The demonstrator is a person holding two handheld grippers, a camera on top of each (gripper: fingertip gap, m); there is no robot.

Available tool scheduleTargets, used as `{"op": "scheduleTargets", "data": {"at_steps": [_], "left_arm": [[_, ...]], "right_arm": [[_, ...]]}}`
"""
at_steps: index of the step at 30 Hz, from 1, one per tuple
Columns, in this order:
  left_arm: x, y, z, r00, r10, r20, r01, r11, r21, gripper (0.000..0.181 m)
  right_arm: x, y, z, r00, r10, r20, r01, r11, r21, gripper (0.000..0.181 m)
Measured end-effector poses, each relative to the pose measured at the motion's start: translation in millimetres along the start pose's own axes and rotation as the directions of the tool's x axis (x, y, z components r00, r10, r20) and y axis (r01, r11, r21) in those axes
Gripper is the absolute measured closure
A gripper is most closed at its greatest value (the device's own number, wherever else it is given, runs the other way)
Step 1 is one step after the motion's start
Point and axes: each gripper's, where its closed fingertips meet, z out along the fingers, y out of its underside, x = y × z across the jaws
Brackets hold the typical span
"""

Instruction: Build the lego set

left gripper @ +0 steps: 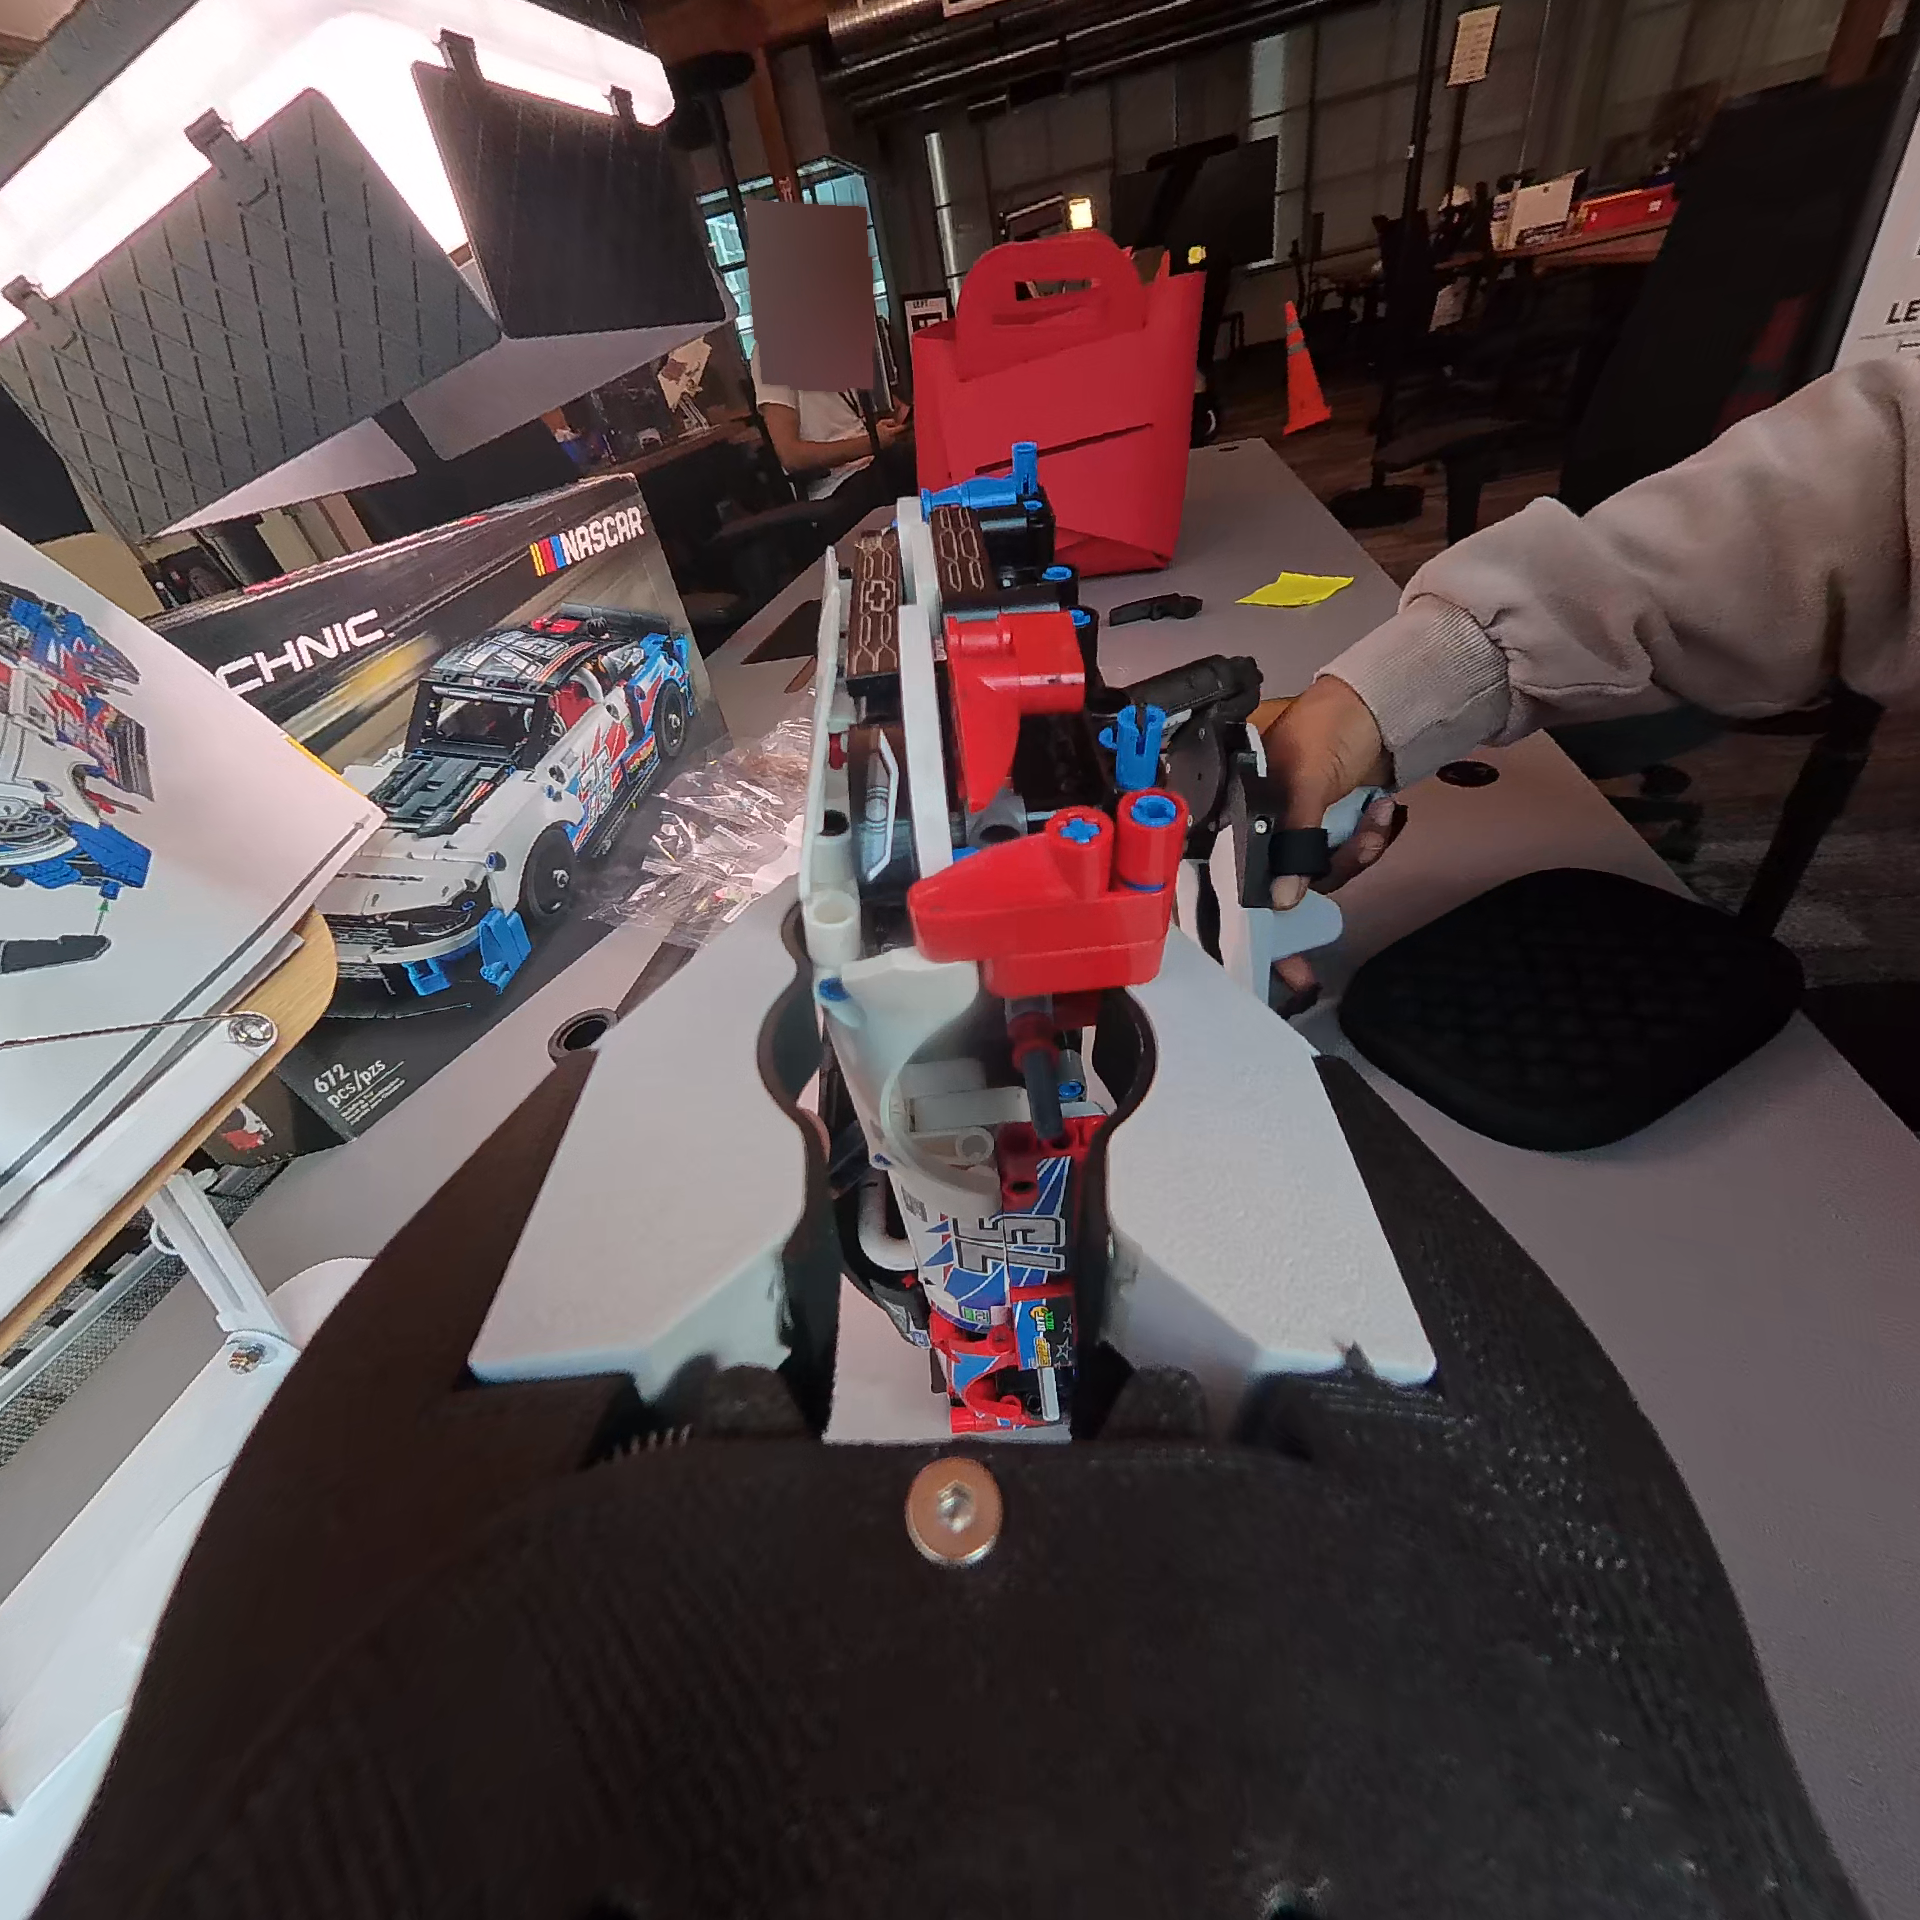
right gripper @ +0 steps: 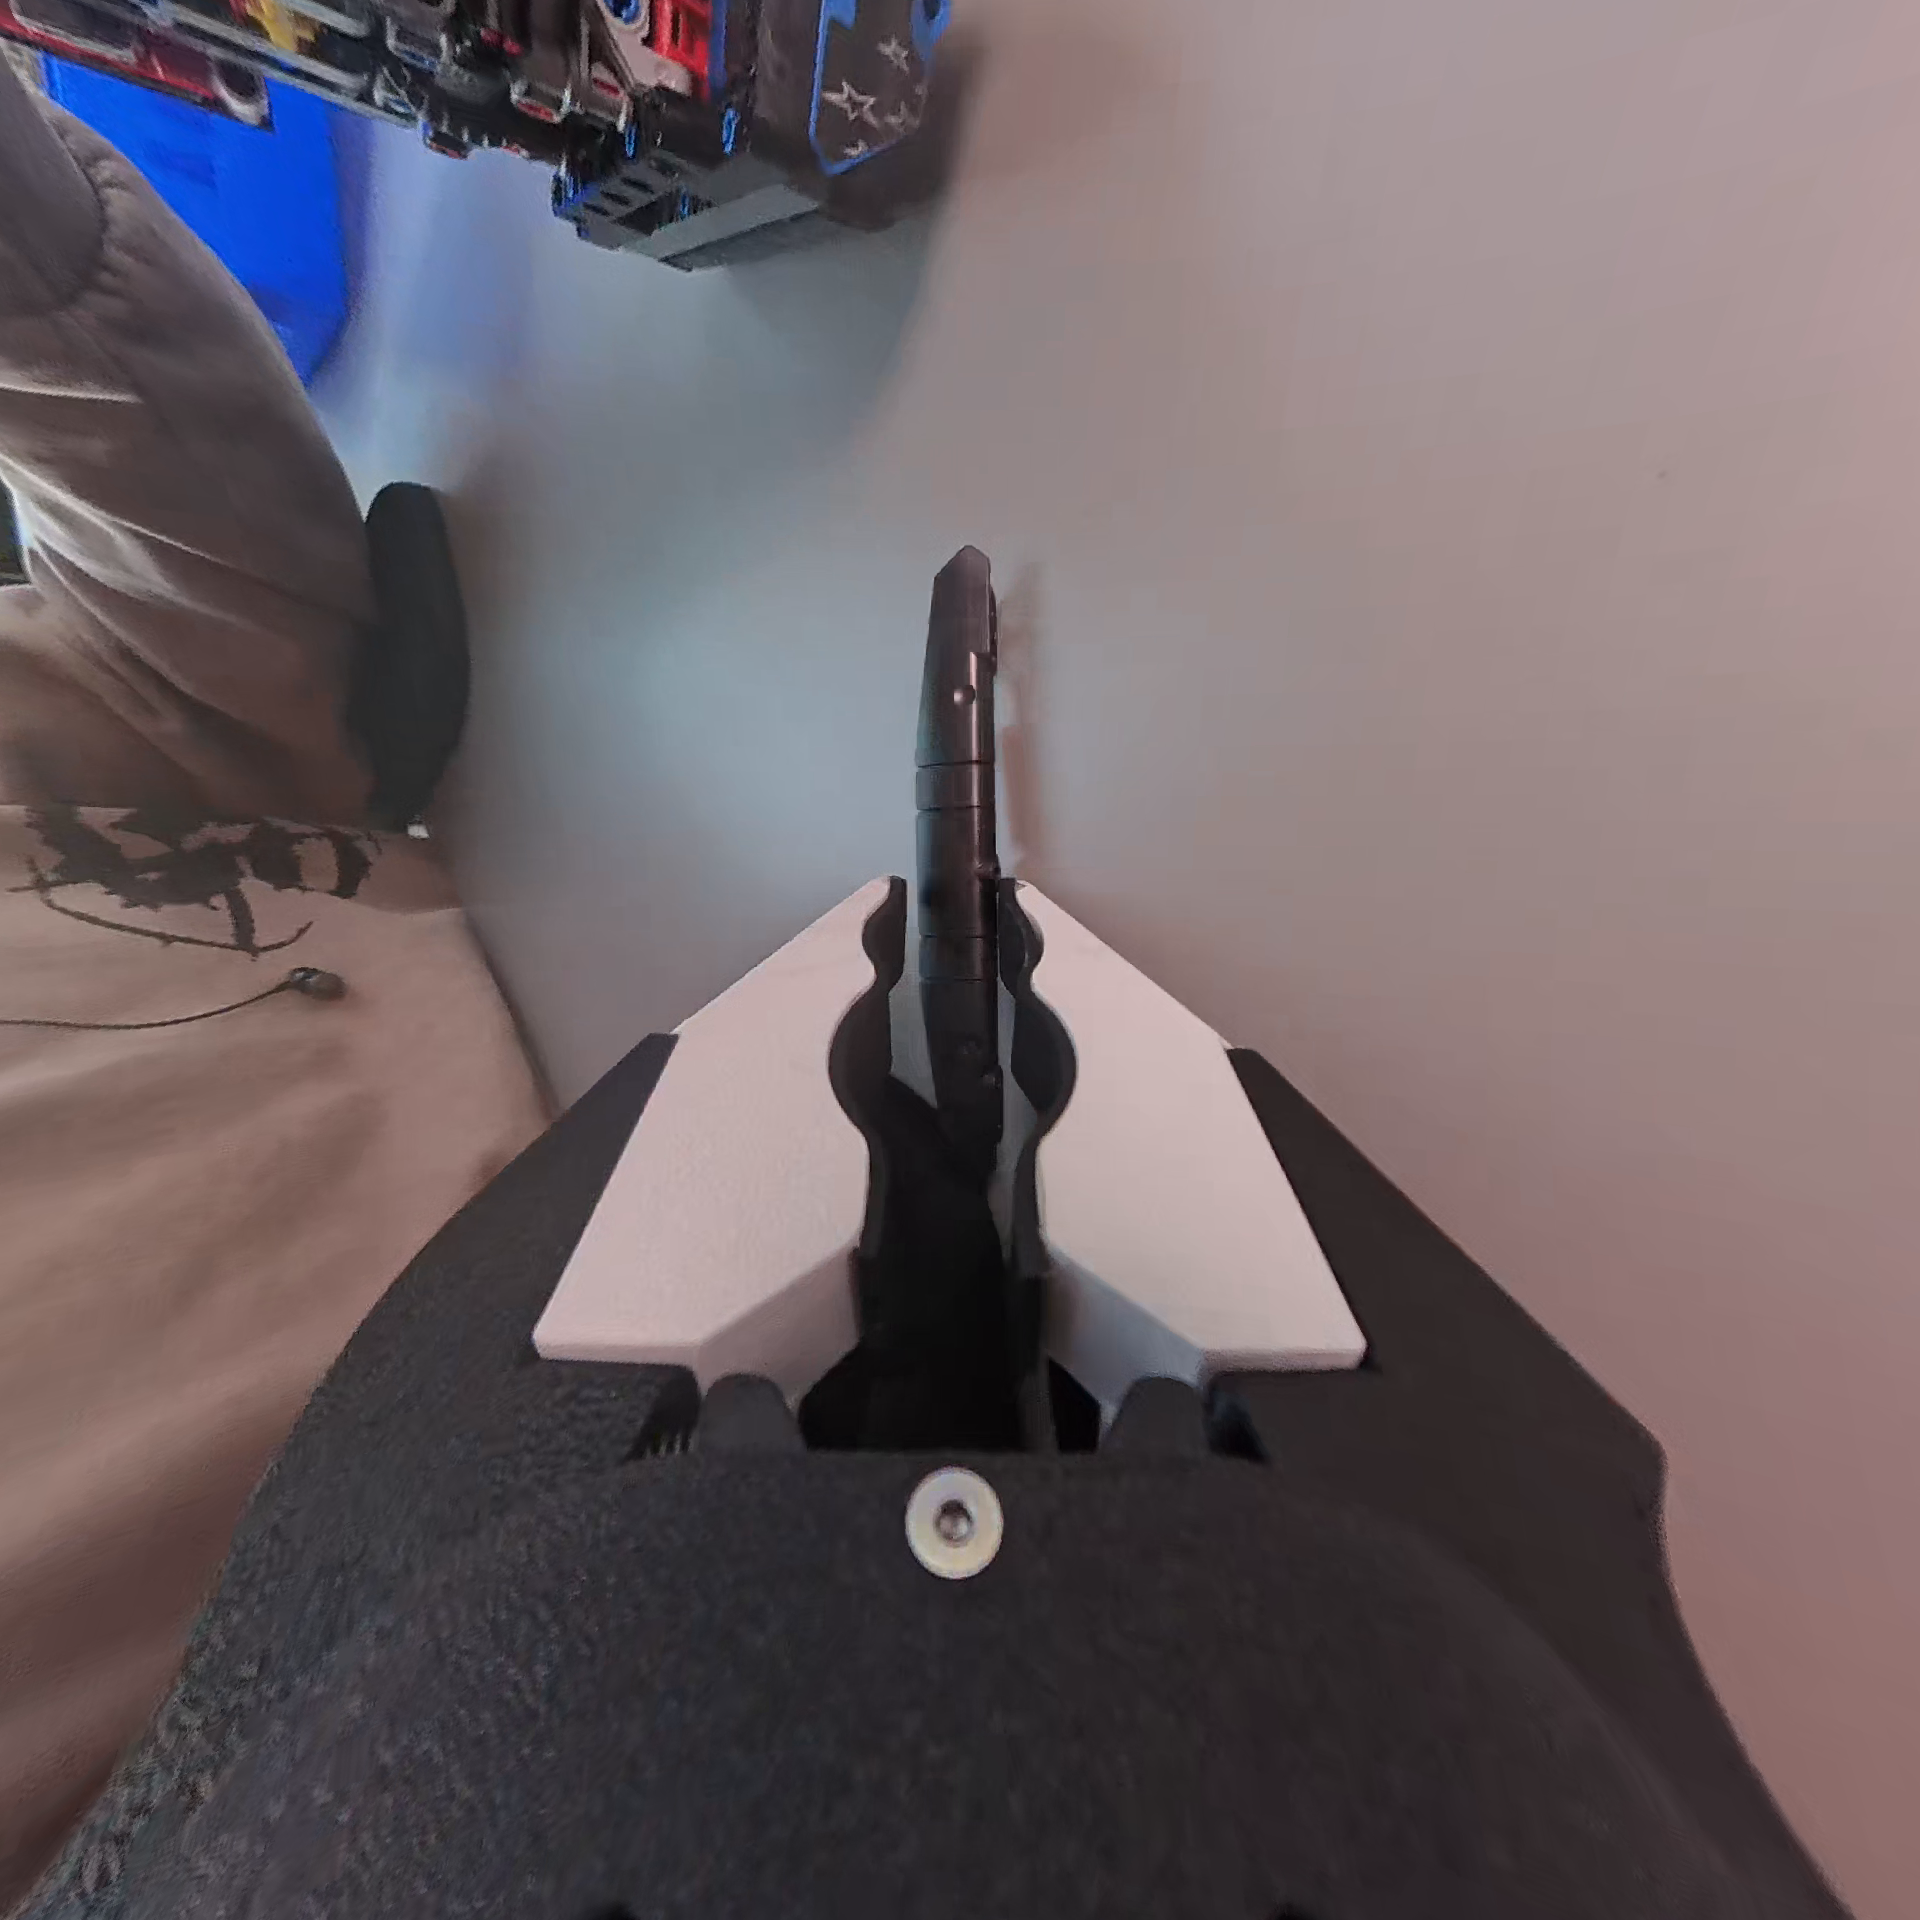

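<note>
Strong white glare is thrown by a softbox lamp (left gripper: pixel 312 156) at the upper left of the left wrist view, where its panel is blown out. The background hall is left dim. Straight edges are bent towards the frame borders by wide-angle distortion. In the right wrist view, softer, even light is seen on the pale table (right gripper: pixel 1403 623), tinted blue at left and pinkish at right. Motion blur is spread across the sweatshirt (right gripper: pixel 156 1039) and the model car (right gripper: pixel 644 114).

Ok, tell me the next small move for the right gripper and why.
Probably carry the black curved piece up toward the car build. The right gripper is shut on that piece over bare table, apart from the build, which the left gripper holds clamped on its side, red panels exposed.
</note>
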Motion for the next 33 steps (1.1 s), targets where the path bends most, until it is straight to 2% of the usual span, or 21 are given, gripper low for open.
{"op": "scheduleTargets", "data": {"at_steps": [4, 5, 7, 9, 11, 13, 14, 15, 20, 26, 31, 33], "left_arm": [[-1.6, 0.3, -0.3, 1.0, -0.006, 0.001, 0.006, 1.0, 0.002, 0.131], [-1.8, 0.5, -0.4, 1.0, -0.006, 0.002, 0.006, 1.0, 0.002, 0.131], [-2.1, 0.6, -0.6, 1.0, -0.007, 0.002, 0.007, 1.0, 0.002, 0.131], [-2.3, 0.6, -0.3, 1.0, -0.008, 0.003, 0.008, 1.0, 0.003, 0.131], [-2.1, 0.5, 0.2, 1.0, -0.008, 0.003, 0.008, 1.0, 0.003, 0.131], [-1.8, 0.3, 0.7, 1.0, -0.006, 0.002, 0.006, 1.0, 0.002, 0.132], [-1.4, 0.1, 1.0, 1.0, -0.004, 0.0, 0.004, 1.0, 0.001, 0.132], [-0.9, 0.1, 1.4, 1.0, -0.002, -0.001, 0.002, 1.0, 0.0, 0.132], [3.0, -0.4, 1.4, 1.0, 0.018, -0.003, -0.018, 1.0, -0.013, 0.131], [4.2, -0.6, 2.1, 1.0, 0.022, -0.005, -0.022, 1.0, -0.015, 0.131], [3.2, -0.4, 1.5, 1.0, 0.019, -0.006, -0.019, 1.0, -0.014, 0.13], [2.3, -0.3, 1.2, 1.0, 0.014, -0.006, -0.014, 1.0, -0.011, 0.131]], "right_arm": [[10.9, -8.3, -11.7, 0.998, 0.011, -0.061, -0.006, 0.997, 0.083, 0.158], [16.8, -12.9, -15.8, 0.993, -0.015, -0.119, 0.029, 0.993, 0.118, 0.158], [16.4, -20.1, -23.4, 0.953, -0.175, -0.246, 0.214, 0.966, 0.146, 0.158], [0.0, -21.7, -25.2, 0.841, -0.391, -0.374, 0.454, 0.886, 0.095, 0.159], [-16.0, -12.9, -19.0, 0.644, -0.596, -0.48, 0.651, 0.756, -0.064, 0.165], [-17.0, -2.7, -11.3, 0.429, -0.718, -0.548, 0.733, 0.632, -0.254, 0.167], [-15.1, -0.4, -7.6, 0.367, -0.739, -0.565, 0.738, 0.601, -0.306, 0.167], [-13.7, 0.7, -3.5, 0.349, -0.743, -0.571, 0.736, 0.595, -0.323, 0.167], [1.7, 1.3, 3.0, 0.424, -0.701, -0.574, 0.667, 0.67, -0.325, 0.162], [7.4, -4.0, 0.6, 0.451, -0.688, -0.569, 0.646, 0.691, -0.324, 0.164], [8.9, -5.7, 1.4, 0.565, -0.647, -0.512, 0.613, 0.745, -0.265, 0.165], [7.6, -7.0, 1.0, 0.671, -0.584, -0.457, 0.565, 0.801, -0.195, 0.165]]}}
